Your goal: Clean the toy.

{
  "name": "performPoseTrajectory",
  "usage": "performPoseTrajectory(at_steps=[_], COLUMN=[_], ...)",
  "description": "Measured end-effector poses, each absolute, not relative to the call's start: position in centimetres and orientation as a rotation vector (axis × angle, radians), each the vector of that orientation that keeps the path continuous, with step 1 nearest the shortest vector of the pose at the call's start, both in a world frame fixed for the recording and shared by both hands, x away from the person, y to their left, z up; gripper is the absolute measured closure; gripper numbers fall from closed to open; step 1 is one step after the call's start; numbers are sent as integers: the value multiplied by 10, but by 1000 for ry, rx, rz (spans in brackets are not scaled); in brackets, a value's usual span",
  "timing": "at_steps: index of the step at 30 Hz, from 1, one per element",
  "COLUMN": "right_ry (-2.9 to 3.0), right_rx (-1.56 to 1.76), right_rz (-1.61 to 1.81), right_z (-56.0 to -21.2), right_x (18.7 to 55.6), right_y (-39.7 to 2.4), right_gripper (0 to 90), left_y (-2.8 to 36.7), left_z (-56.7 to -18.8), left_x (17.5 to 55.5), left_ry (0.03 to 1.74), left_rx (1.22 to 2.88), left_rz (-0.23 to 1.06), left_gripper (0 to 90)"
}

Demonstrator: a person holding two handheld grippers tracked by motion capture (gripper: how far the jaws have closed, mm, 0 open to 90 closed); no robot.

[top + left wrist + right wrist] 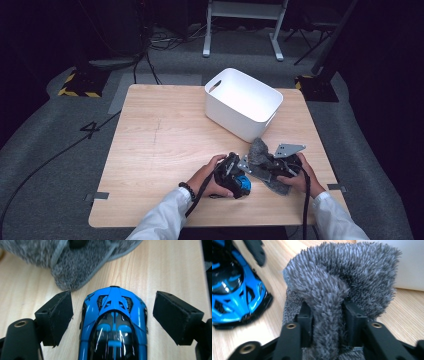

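Two grippers in my hands, both low over the near right part of the wooden table (160, 135). My left gripper (113, 317) has its jaws apart, w/ the blue toy car (113, 322) sitting on the tabletop between them; there's a gap each side, so the pads aren't pressing on the car. The car's nose points toward the grey fluffy cloth (75, 267), which lies just beyond it.

My right gripper (327, 320) is pinched on a fold of that cloth, jaws narrow w/ the pile squeezed between them, and the rest of the cloth bunches up over and in front of the jaws. In the high view the cloth (260, 152) sits just right of the car (243, 184), near the table's front edge, and my two hands are close together.

A white bin (243, 102) stands farther back, right of centre, just beyond the cloth. Can't tell if cloth and car touch.
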State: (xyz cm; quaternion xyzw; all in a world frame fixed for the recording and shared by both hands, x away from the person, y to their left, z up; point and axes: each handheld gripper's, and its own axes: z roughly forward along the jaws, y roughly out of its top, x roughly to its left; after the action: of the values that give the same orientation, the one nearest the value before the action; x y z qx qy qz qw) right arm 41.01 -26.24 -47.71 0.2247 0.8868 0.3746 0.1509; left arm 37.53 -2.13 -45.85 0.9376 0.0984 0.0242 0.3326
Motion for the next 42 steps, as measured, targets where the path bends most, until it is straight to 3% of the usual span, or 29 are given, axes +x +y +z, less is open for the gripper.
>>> performPoseTrajectory(at_steps=[5,8,9,11,14,17,22,24,27,30,34,42], right_ry=[2574,2561,2556,2544,2545,2555,2558,2547,2531,2518,2454,2249], right_rx=[658,645,631,610,609,609,567,558,563,558,621,747], right_rz=[1103,1100,1100,1075,1083,1084,1133,1177,1188,1196,1248,1367], right_z=[-475,-472,-471,-470,-470,-472,-470,-468,-463,-458,-445,-410], right_x=[409,407,406,405,408,412,417,419,421,418,417,422], right_y=[-258,-256,-255,-253,-254,-251,-235,-226,-213,-214,-233,-269], right_gripper=[423,389,409,575,696,739,735,683,499,413,335,304], left_y=[17,45,55,72,94,113,139,146,154,159,166,173], left_z=[-440,-436,-437,-440,-449,-459,-472,-476,-482,-487,-494,-500], left_x=[370,366,364,361,355,352,350,352,354,354,351,344], left_ry=[310,366,387,420,474,531,599,628,662,672,691,692], left_rx=[2359,2329,2321,2328,2349,2365,2346,2332,2338,2359,2371,2345], left_rz=[128,185,193,203,208,212,200,188,190,198,194,199], left_gripper=[169,168,168,168,170,175,178,178,178,179,180,173])
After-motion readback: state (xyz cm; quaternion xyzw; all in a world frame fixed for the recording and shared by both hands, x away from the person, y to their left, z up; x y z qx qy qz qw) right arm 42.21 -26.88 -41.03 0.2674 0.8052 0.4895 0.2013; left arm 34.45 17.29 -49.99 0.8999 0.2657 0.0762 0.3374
